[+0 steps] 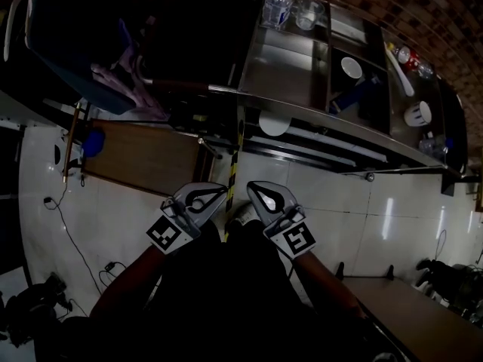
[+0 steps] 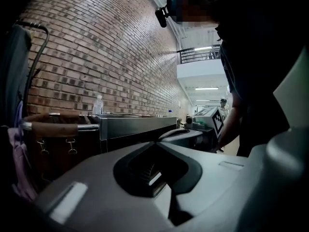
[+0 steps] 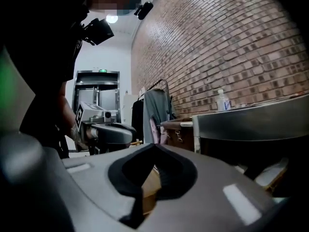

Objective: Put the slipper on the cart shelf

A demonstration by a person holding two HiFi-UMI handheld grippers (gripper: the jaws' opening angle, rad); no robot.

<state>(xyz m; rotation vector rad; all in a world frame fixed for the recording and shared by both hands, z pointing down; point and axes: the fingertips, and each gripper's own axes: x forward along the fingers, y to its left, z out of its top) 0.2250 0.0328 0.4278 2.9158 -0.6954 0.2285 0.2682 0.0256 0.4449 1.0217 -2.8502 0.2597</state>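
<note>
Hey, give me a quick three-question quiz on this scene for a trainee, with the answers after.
1. True or false: the right gripper is holding something.
2. Where does the bottle stand? A on the cart; B on a stool; C in a gripper.
3. Fill in: the fingers of the left gripper are ____.
Key: 1 false; 2 A; 3 shut.

This looks like a big indoor hall arranged as a work or test space, not a home. A long brick wall (image 2: pixel 96 57) runs beside a steel service cart (image 1: pixel 287 66) that carries a water bottle (image 1: pixel 277 6) and a white bowl (image 1: pixel 351 67). The tiled floor (image 1: pixel 392 210) is pale and glossy, with loose cables (image 1: pixel 72 240) on it. A clothes rack (image 3: pixel 155 112) stands near, and a railed balcony (image 2: pixel 195 56) looks over the room.
</note>
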